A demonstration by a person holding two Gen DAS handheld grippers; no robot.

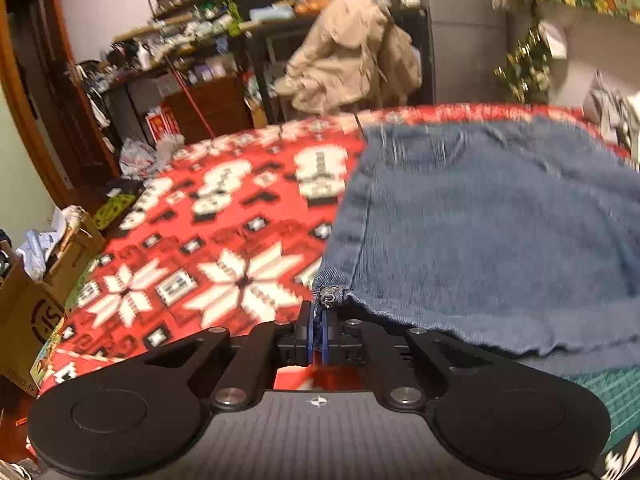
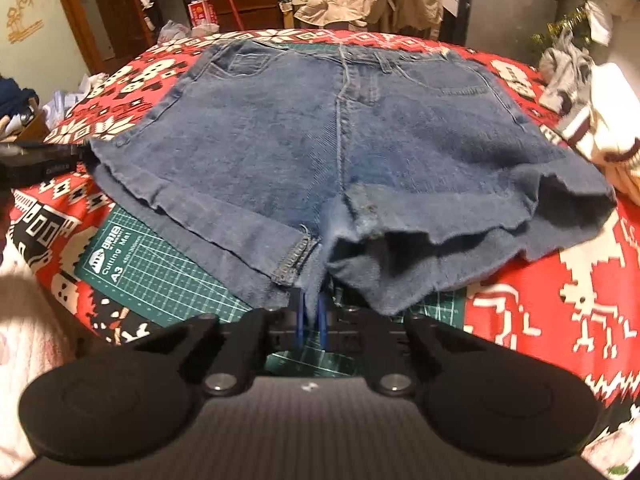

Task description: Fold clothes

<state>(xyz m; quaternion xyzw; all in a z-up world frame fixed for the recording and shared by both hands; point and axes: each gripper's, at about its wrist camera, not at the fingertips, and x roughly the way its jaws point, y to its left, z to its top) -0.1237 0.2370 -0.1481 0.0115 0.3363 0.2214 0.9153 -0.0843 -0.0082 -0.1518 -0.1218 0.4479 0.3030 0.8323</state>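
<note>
Both tongs tilt downward: left tongs (image 1: 319, 330) and right tongs (image 2: 311, 322) each pinch the denim shorts' (image 2: 320, 140) hem.

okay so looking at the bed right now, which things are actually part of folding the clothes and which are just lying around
Part of the job:
- denim shorts
- left gripper, shut on the shorts' left hem corner
- right gripper, shut on the hem at the crotch

Just lying about:
- green cutting mat under the shorts
- red patterned blanket
- white striped garment
- beige jacket
- cardboard boxes
</note>
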